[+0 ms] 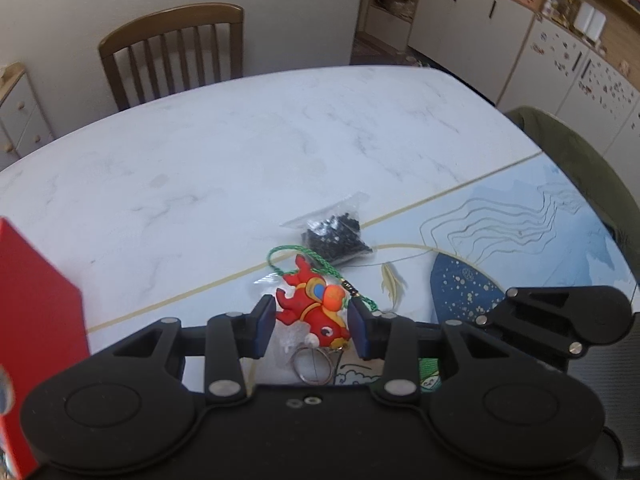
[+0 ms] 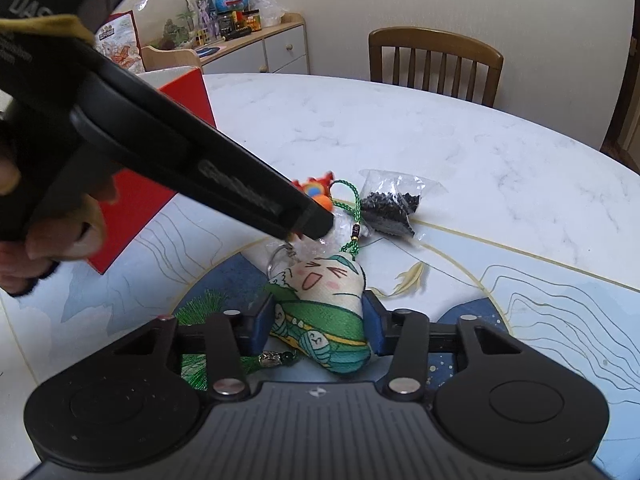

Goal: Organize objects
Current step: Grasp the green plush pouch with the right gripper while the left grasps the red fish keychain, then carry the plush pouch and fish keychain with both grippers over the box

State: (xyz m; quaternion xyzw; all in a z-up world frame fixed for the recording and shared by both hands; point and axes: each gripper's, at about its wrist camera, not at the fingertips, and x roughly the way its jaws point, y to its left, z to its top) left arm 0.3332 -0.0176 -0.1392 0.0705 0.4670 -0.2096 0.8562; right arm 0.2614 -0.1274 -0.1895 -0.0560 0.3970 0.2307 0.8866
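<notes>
- Left gripper [image 1: 312,326]: blue pads spread either side of the red fish keychain [image 1: 310,308], which lies on the tabletop [image 1: 240,152].
- Right gripper [image 2: 318,322]: pads flanking the green plush charm [image 2: 324,312]; contact cannot be told.
- Bead bag [image 1: 334,236] lies just beyond; red box [image 1: 36,320] stands left.

1. Left gripper [image 1: 311,330]: fingers parted, blue pads [image 1: 265,326] flanking the red keychain [image 1: 314,312]; contact cannot be confirmed.
2. Right gripper [image 2: 318,326]: pads against both sides of the plush charm [image 2: 324,316].
3. Hand [image 2: 48,236]: wrapped around the left gripper's handle.
</notes>
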